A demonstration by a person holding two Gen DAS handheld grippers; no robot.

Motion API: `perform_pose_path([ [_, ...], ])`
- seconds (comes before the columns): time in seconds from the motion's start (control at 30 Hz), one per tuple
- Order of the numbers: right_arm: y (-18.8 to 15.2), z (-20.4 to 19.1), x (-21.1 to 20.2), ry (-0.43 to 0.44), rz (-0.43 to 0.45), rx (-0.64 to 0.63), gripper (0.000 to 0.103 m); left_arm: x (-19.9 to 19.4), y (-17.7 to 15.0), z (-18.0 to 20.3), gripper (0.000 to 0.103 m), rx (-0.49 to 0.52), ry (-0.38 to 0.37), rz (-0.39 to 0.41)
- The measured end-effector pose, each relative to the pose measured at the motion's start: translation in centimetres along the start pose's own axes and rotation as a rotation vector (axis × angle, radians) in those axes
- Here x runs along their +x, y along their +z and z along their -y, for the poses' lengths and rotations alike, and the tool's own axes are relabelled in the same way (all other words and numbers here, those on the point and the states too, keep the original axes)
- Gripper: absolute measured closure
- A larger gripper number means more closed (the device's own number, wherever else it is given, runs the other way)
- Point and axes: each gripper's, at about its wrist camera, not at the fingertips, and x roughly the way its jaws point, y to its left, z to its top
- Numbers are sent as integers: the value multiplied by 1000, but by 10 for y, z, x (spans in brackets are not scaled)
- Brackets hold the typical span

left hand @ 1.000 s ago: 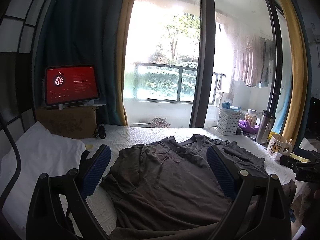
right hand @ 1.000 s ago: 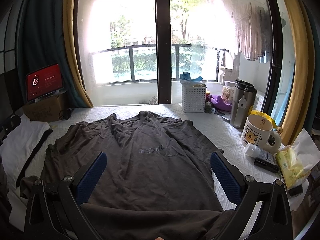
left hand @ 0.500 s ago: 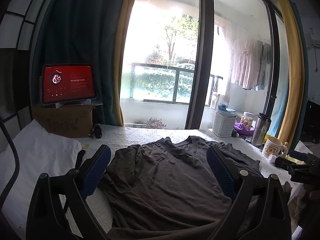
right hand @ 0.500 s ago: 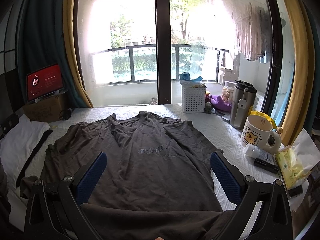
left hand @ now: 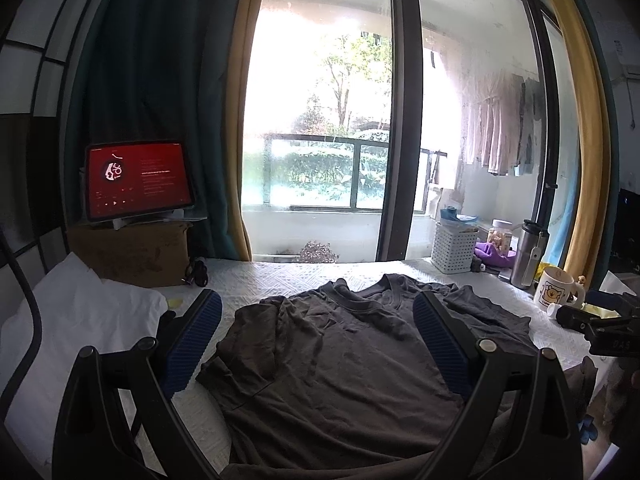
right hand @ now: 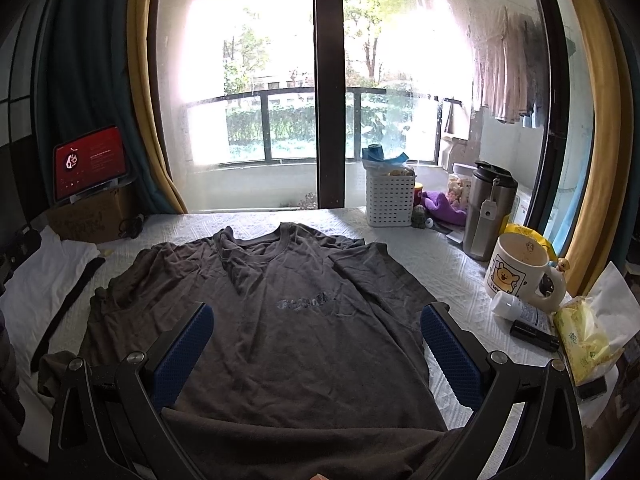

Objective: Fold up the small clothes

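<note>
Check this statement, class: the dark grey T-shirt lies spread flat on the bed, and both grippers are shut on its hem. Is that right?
Not quite. The T-shirt does lie spread on the bed, but both wrist views show the left gripper and right gripper open, holding nothing.

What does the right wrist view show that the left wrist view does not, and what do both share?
Only the right wrist view shows the print on the shirt's chest and the yellow packet. Only the left wrist view shows the other gripper at its right edge. Both share the dark T-shirt lying flat, the red-screen tablet, white basket, steel flask and bear mug.
</note>
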Motion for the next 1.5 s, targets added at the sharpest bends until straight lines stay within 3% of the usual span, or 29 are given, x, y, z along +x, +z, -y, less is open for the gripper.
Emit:
perform_pose_path([
  [0.63,11,19,66,-5,-98,14,0,69,-1,-1,7,24,18,-141],
  [1.1,75,85,118,-26,-101,-58,0,123,8,-18,7,6,118,-233],
  [1.27,85,118,178,35,-173,-33,1,143,10,-21,7,16,142,-265],
  [1.37,79,131,224,78,-242,-18,19,153,7,-23,7,21,163,-286],
  [1.5,71,138,274,137,-311,-25,21,165,2,-28,7,12,190,-328],
])
